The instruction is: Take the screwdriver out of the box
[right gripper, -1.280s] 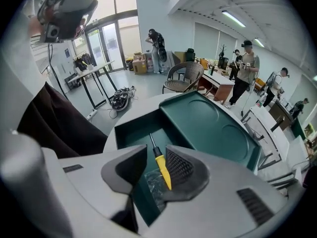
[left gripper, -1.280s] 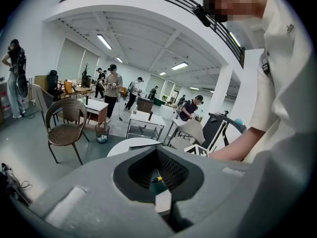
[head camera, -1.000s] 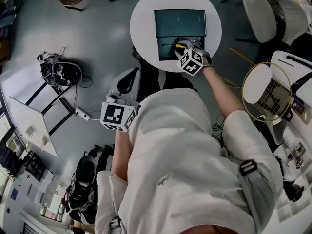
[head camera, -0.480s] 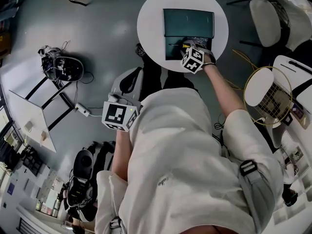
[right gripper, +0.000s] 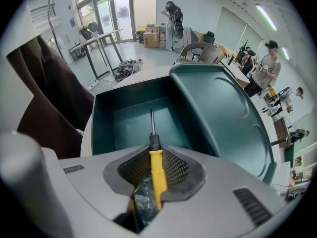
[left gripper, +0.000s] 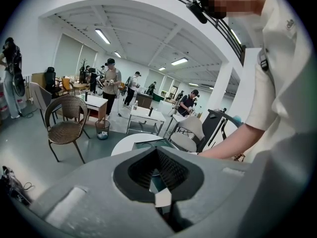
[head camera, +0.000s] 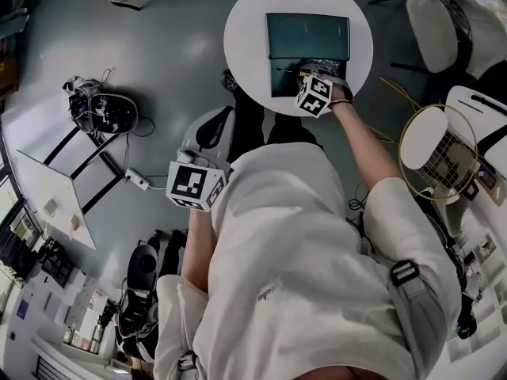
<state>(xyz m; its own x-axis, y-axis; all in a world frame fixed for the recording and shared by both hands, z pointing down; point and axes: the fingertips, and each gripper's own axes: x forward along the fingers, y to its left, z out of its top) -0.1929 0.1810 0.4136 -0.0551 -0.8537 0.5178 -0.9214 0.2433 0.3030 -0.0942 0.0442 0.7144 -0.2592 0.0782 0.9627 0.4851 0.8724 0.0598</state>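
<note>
Closing on the screwdriver [right gripper: 154,150] from steeply above, our right gripper [right gripper: 154,178] is bringing its jaws in against the yellow handle, and the meshed pads seem to be meeting its sides. A crumple of clear film [right gripper: 142,200] is sitting in the gap beside the handle. The tool is lying inside the teal box [right gripper: 105,127], its dark shaft pointing away from us along the floor.

We are judging it light and stiff, with nothing fragile about it. The smooth plastic handle is likely slippery, and the film could be making the hold less sure. The handle is the right place to grip, close to the collar, since the thin shaft offers little to pinch.

The lid [right gripper: 225,115] is standing open on the far side, leaning back, so the way straight up is looking free. The near wall of the box is rising just in front of the jaws, and a sideways pull risks catching the tip on it. The box is resting on a small round white table [head camera: 244,47], with bare top to its left for setting the tool down.

Our left gripper [head camera: 195,187] is hanging well apart from the table, its jaws slightly parted and holding nothing.
</note>
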